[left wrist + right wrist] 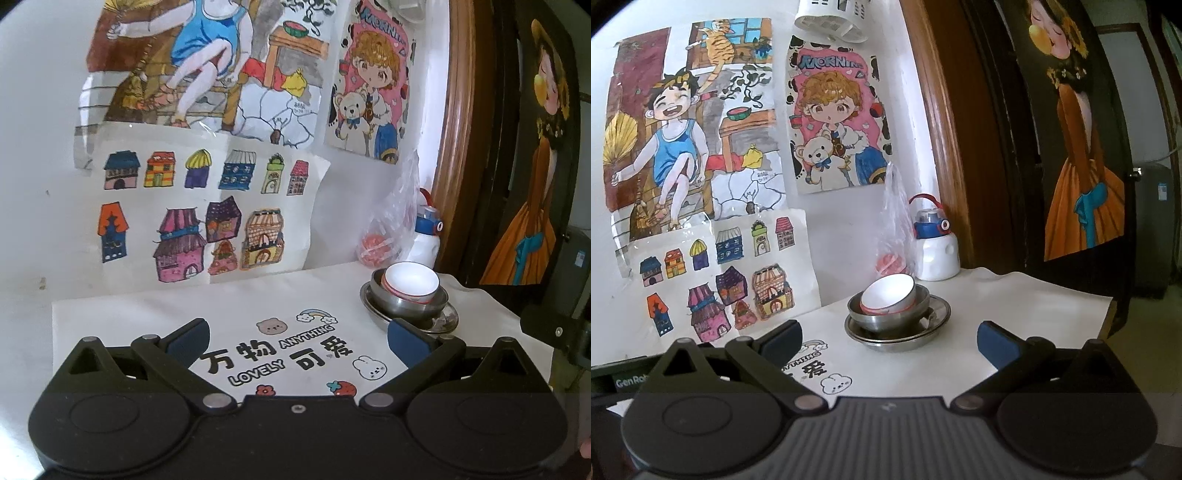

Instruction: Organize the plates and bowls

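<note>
Here both grippers, left gripper [297, 341] and right gripper [889, 341], gape empty before the stacked bowls [894, 306]

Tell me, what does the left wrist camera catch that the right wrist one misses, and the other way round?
Only the left view shows the cloth's bear, rabbit and strawberry prints. Only the right view shows the white basket on the wall and the cat drawing. Both show the white bowl tilted in a steel bowl on a steel plate, the bottle, and an open, empty gripper: left gripper, right gripper.
</note>
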{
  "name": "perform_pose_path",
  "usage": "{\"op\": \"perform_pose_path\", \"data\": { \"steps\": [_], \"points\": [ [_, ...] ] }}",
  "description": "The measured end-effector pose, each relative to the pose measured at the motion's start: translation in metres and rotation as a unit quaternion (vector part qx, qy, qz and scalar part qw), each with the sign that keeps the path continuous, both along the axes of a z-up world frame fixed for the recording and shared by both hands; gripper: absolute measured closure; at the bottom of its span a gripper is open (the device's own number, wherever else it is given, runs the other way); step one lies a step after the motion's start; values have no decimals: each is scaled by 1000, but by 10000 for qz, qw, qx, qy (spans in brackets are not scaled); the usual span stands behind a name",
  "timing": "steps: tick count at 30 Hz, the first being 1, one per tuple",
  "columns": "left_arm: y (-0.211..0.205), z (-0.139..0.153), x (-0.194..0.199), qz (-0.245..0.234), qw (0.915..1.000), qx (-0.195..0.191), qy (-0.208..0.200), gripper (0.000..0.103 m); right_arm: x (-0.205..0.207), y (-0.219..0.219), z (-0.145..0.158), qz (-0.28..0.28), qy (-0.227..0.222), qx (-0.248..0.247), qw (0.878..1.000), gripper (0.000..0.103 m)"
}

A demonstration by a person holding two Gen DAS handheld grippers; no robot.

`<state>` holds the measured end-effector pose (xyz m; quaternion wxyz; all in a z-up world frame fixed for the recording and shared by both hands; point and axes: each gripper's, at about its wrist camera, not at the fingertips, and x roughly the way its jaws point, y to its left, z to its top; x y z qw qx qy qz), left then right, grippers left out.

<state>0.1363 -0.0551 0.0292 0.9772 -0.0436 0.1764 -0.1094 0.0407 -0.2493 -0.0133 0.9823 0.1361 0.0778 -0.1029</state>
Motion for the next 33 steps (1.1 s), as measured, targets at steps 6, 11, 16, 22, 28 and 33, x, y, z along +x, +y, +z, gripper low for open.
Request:
{"op": "perform_pose_path", "data": {
  "steps": [6,11,16,22,28,33],
  "points": [
    [9,-3,-16,17,10000,-21,-90,1,-13,8,-7,-6,-76,-80,9999,0],
    [14,-11,-26,-5,9999,12,-109,1,-19,13,-17,2,-63,-71,10000,0],
    [19,-19,-34,34,10000,-6,-83,1,-21,17,-28,56,9,-49,10000,0],
    [24,-25,-44,97,9999,30,-108,1,-26,18,-39,65,65,9,10000,0],
    [26,-32,-50,134,9999,45,-54,1,-28,18,-47,76,89,46,9999,0],
    [25,-38,-52,149,9998,117,6,1,-29,19,-54,106,111,74,9999,0]
  ]
}}
